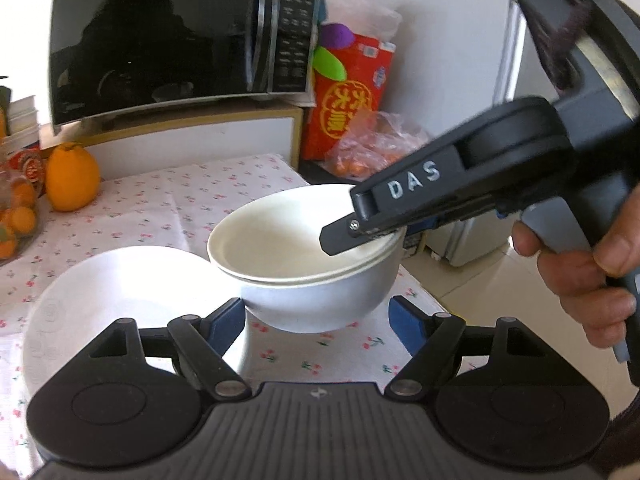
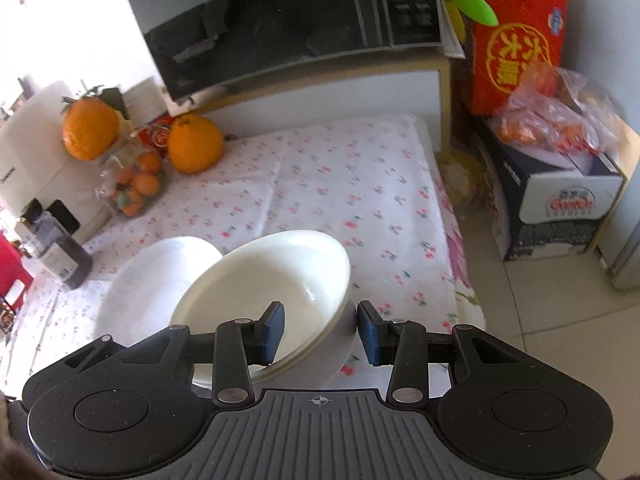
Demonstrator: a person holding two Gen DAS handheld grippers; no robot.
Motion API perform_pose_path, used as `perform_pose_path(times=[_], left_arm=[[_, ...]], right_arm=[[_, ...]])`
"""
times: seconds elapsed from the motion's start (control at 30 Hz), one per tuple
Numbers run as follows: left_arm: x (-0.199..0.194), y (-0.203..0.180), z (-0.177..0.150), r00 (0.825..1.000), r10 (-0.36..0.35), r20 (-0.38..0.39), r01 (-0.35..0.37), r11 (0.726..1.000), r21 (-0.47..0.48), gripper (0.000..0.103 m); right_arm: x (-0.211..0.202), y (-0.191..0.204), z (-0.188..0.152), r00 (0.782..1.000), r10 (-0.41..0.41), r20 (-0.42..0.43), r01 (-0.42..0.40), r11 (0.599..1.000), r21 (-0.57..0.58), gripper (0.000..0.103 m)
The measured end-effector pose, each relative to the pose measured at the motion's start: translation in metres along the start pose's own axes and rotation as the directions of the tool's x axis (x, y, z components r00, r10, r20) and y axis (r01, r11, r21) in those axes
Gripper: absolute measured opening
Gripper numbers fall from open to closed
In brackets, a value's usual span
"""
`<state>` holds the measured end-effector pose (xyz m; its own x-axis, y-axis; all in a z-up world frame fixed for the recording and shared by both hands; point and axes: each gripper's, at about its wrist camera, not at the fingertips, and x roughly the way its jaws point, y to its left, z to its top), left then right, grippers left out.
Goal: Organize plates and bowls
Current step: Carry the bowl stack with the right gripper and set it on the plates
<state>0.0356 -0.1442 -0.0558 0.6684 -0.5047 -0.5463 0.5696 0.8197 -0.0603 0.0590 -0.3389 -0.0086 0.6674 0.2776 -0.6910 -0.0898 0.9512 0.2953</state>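
**Two nested bowls in a rim grip**

Two bowls (image 1: 312, 264), one nested inside the other, sit tilted above the table (image 2: 320, 176), just beside a white plate (image 1: 120, 300) at their 9 o'clock. They look like glazed ceramic: stiff, slick, breakable and fairly heavy as a pair, so the rim is the sensible hold, and the inner bowl could slide if the tilt grows.

The right gripper (image 2: 320, 332) straddles the rims at the bowls' 5 o'clock in its own view, one pad inside and one outside. From the left wrist view its finger lies across the rim at 2 o'clock. It appears to be clamped on the bowls.

The left gripper (image 1: 318, 318) stands wide apart, empty, the bowls at its 12 o'clock, close ahead but untouched.
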Motion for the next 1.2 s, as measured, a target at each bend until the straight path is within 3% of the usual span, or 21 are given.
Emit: perform_pose_path(times=[0.27, 0.53, 1.2], left_arm=[[-0.017, 0.029, 0.001, 0.999, 0.039, -0.001, -0.039, 0.999, -0.036, 0.076], [-0.03, 0.058, -0.005, 0.997, 0.074, -0.017, -0.075, 0.996, -0.04, 0.075], [-0.026, 0.093, -0.023, 0.994, 0.097, -0.041, -0.093, 0.993, 0.074, 0.076]], right_arm=[[0.007, 0.039, 0.003, 0.999, 0.049, 0.021, -0.048, 0.997, -0.063, 0.039], [0.029, 0.077, 0.001, 0.997, 0.073, -0.018, -0.074, 0.989, -0.125, 0.039], [0.075, 0.129, -0.007, 0.996, 0.016, -0.086, -0.037, 0.969, -0.245, 0.039]])
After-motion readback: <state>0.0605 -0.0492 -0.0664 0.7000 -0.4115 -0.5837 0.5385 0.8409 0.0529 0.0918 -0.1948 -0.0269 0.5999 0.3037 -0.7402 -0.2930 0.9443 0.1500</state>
